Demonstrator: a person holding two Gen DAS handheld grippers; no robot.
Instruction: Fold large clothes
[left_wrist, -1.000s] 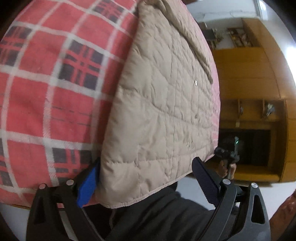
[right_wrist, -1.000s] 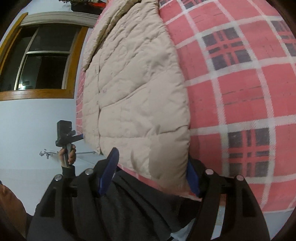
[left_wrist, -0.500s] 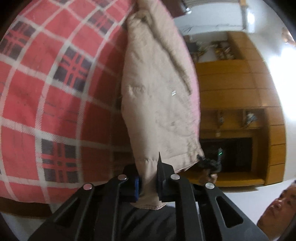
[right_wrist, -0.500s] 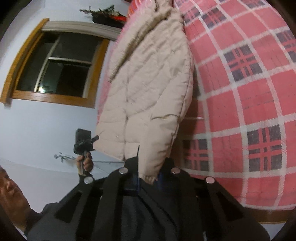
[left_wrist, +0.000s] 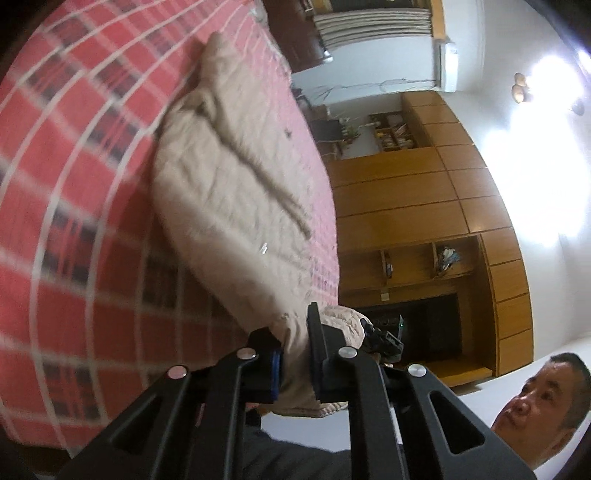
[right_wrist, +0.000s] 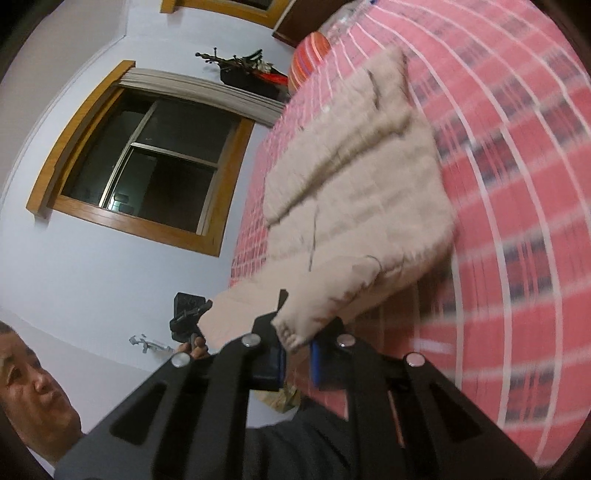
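A beige quilted jacket (left_wrist: 236, 192) lies on a red plaid bed cover (left_wrist: 74, 206); the right wrist view shows the same jacket (right_wrist: 362, 192) on the cover (right_wrist: 517, 221). My left gripper (left_wrist: 295, 354) is shut on one bottom corner of the jacket, lifted off the bed. My right gripper (right_wrist: 295, 350) is shut on the other bottom corner, also raised. Each view shows the other gripper at the far end of the hem, held by a hand (right_wrist: 192, 347). The jacket's collar end rests on the bed.
Wooden cabinets and shelves (left_wrist: 424, 221) stand beyond the bed in the left wrist view. A dark window (right_wrist: 147, 162) in a wooden frame sits in the wall in the right wrist view. The person (left_wrist: 539, 406) stands at the bed's near edge.
Both grippers went from open around the hem corners to shut on them, then lifted the jacket's bottom edge up off the bed. Both cameras have pulled back.
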